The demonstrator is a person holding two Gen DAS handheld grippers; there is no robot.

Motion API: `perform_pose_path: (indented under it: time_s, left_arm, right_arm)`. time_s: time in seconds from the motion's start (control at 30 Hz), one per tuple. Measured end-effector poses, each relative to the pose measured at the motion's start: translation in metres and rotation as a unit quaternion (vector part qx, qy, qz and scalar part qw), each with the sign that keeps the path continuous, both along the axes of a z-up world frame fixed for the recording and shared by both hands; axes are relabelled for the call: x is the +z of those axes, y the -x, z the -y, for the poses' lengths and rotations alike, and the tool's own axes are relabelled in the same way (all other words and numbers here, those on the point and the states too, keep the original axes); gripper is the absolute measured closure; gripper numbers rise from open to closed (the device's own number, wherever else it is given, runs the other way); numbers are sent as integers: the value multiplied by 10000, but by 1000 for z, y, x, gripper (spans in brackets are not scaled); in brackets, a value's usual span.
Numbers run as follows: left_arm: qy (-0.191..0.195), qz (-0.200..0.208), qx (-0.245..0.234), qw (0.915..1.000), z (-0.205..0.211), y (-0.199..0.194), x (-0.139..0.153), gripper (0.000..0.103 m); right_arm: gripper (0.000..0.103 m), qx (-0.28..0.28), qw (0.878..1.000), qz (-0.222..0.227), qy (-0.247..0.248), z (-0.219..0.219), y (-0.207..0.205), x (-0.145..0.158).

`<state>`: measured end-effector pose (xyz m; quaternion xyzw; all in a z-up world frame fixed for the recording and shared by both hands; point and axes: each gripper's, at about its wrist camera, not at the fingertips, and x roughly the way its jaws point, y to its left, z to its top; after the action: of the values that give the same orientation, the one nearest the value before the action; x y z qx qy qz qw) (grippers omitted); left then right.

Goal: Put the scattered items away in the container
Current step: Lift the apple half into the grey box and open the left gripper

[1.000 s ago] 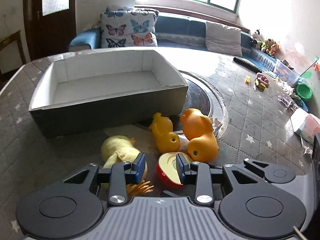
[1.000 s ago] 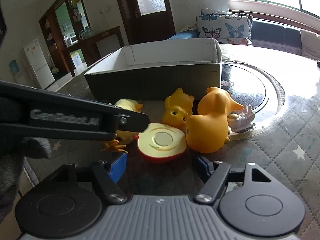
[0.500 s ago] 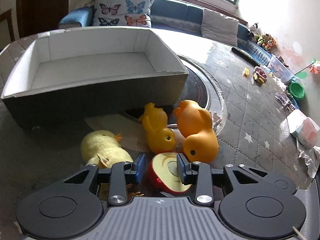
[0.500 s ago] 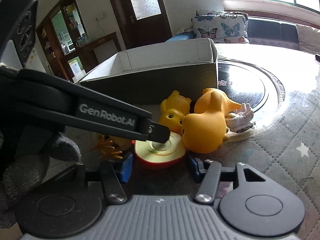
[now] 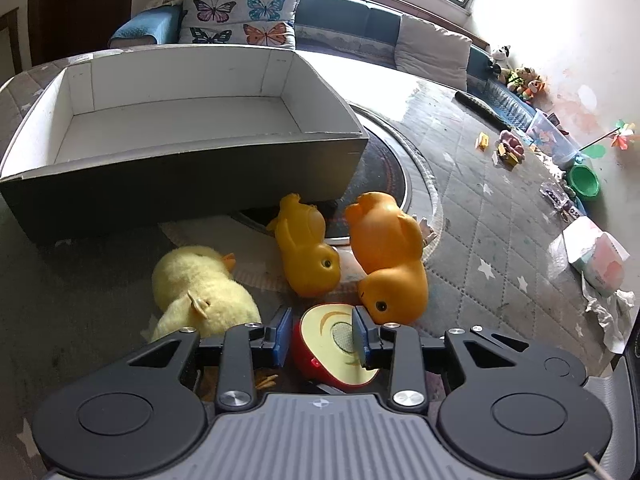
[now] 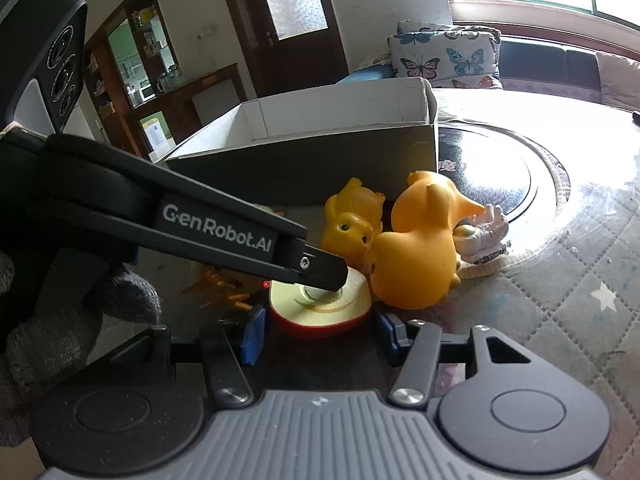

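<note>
A red half apple toy (image 5: 326, 344) lies cut face up on the table. My left gripper (image 5: 320, 334) is open, one finger beside the toy and the other resting on its cut face. My right gripper (image 6: 318, 330) is open, its pads on either side of the same apple (image 6: 320, 308). The left gripper's finger (image 6: 320, 270) crosses the right wrist view and touches the apple's face. A small orange duck (image 5: 308, 256), a larger orange duck (image 5: 394, 260) and a fluffy yellow chick (image 5: 204, 288) lie nearby. The empty grey box (image 5: 180, 184) stands behind them.
A small white figurine (image 6: 482, 234) lies beside the larger duck (image 6: 420, 256), at the rim of a dark round inset (image 5: 384, 172) in the table. Toys, a green bowl (image 5: 584, 180) and a tissue pack (image 5: 600, 260) lie at the right.
My left gripper has moved forward and down, so its fingers now reach the half apple. My right gripper has moved closer to the apple, which now sits between its pads.
</note>
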<state>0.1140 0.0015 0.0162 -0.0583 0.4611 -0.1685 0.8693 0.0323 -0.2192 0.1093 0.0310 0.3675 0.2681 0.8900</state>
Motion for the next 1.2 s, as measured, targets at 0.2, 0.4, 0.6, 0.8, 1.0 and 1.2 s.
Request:
perform_pose_path:
  time_s: [0.2,0.4,0.6,0.8,1.0,1.2]
  left_arm:
    - [79,180,-29,9998,1,11,13,69]
    - [259,514,46,9983,-4,12,35,69]
    - [463,803,257,9954,-14,-8,56,69]
    - [650,959,488,9921,-22,-49,69,70]
    - [809,817,633,9913,-29,-100,61,70]
    - [931,469,731,9919,-35,-141,40,70]
  right_arm:
    - [47,60,9999,143,-45,4,6,14]
    - [47,97,9990,411,-115,6,4,35]
    - [47,199,9968,765,-96,-1,-20,57]
    - [47,294,9939,1059,62,-11,-59,73]
    - [47,336,9937,1038,272,-23,-108,78]
    - [47,341,9949,817,474,-32,-139,64]
